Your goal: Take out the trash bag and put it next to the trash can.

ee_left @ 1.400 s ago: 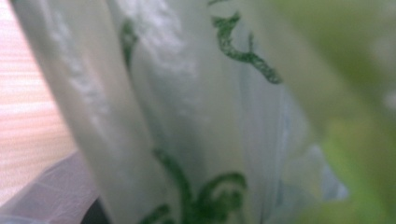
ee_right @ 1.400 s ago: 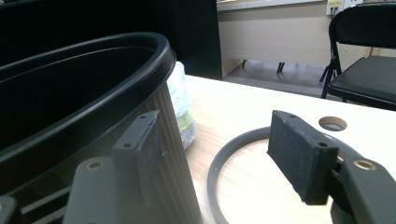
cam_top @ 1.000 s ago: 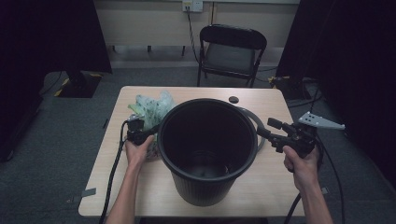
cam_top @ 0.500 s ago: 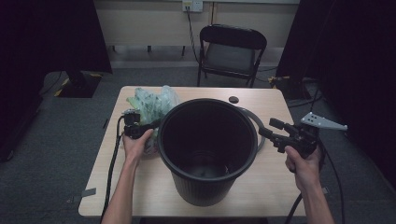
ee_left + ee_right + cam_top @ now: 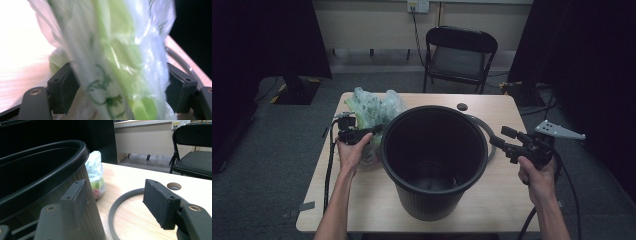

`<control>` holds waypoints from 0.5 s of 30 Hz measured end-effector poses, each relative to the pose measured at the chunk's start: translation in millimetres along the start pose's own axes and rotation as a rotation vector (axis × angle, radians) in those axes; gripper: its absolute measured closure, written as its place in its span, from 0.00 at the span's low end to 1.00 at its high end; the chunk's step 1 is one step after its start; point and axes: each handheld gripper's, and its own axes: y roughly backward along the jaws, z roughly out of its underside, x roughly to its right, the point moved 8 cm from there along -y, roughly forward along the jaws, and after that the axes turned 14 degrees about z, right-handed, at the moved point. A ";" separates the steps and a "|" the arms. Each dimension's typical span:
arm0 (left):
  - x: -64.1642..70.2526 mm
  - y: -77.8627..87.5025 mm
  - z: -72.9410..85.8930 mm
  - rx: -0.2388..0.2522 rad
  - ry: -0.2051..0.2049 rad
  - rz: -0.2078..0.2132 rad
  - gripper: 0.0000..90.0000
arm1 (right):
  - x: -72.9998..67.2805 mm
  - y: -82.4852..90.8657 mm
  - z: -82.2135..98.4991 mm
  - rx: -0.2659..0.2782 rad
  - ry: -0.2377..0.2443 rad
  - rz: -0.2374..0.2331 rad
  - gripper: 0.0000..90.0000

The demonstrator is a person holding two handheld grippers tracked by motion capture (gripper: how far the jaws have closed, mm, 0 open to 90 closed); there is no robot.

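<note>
From the high view, your left gripper (image 5: pixel 374 131) sits just left of the black bin (image 5: pixel 434 160), its jaws having just been opening around the green plastic bag (image 5: pixel 371 107), likely to regrip it for lining. Your right gripper (image 5: pixel 498 138) waits parted and empty at the bin's right, beside the grey ring (image 5: pixel 486 137).

In the left gripper view, the bag (image 5: pixel 117 62) hangs between spread pads; its green print is unreadable.

In the right gripper view, the jaws stand apart beside the bin (image 5: pixel 37 182).
</note>
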 end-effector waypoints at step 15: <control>3.0 22.3 0.8 -0.021 -0.045 -0.040 0.17 | 2.4 2.0 -0.4 0.004 -0.002 0.005 0.39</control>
